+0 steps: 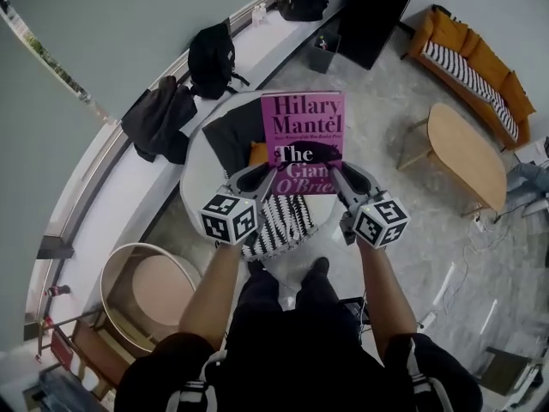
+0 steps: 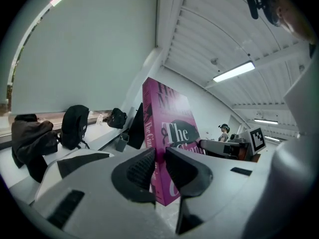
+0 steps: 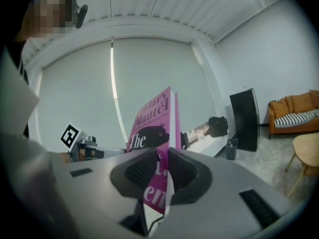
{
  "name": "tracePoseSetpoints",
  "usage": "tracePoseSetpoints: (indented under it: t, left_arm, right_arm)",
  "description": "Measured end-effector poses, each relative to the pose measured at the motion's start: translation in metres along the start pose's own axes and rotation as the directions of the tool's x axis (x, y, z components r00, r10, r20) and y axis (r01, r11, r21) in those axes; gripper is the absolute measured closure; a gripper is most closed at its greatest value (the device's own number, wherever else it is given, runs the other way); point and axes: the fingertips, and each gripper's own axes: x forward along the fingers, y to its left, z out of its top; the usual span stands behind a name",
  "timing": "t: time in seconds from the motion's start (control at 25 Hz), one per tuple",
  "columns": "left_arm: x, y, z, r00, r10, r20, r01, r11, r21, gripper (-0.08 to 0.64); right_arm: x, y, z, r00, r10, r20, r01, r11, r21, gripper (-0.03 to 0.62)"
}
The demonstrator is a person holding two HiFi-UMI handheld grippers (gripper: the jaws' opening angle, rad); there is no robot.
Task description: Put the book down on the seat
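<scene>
Left hand-held gripper [image 1: 262, 174] and right hand-held gripper [image 1: 336, 175] each clamp a lower corner of the book [image 1: 303, 136], holding it in the air over the seat [image 1: 192, 187]. The carry looks nearly done. Next it likely needs lowering flat onto the seat before both let go.

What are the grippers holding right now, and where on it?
Both hold the magenta book: the left gripper pinches its bottom spine-side corner, the right gripper its bottom page-edge corner.

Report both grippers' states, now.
Left gripper: closed on the pink book, at its lower left edge.
Right gripper: closed on the same book, at its lower right edge.
</scene>
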Motion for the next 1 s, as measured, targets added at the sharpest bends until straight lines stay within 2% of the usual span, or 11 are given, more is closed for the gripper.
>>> tracePoseSetpoints:
  t: [0.2, 0.4, 0.68, 0.84, 1.0]
  left_arm:
    - [0.011, 0.010, -0.025, 0.997, 0.065, -0.028, -0.067, 0.996, -0.052, 0.479]
    - [0.019, 0.029, -0.064, 0.987, 0.154, -0.053, -0.159, 0.981, -0.113, 0.479]
    - [0.023, 0.076, -0.131, 0.960, 0.267, -0.085, -0.279, 0.941, -0.190, 0.479]
    - [0.018, 0.094, -0.196, 0.943, 0.299, -0.145, -0.328, 0.909, -0.258, 0.479]
    - [0.029, 0.119, -0.239, 0.929, 0.327, -0.174, -0.365, 0.886, -0.287, 0.479]
  right_arm:
    - [0.013, -0.019, -0.026, 0.996, 0.052, -0.072, -0.049, 0.998, 0.043, 0.511]
    - [0.037, -0.038, -0.063, 0.980, 0.137, -0.144, -0.127, 0.989, 0.078, 0.511]
    - [0.079, -0.049, -0.135, 0.939, 0.263, -0.222, -0.236, 0.962, 0.139, 0.514]
    - [0.091, -0.051, -0.195, 0.910, 0.306, -0.281, -0.257, 0.946, 0.198, 0.517]
    - [0.110, -0.066, -0.246, 0.884, 0.328, -0.333, -0.262, 0.938, 0.228, 0.516]
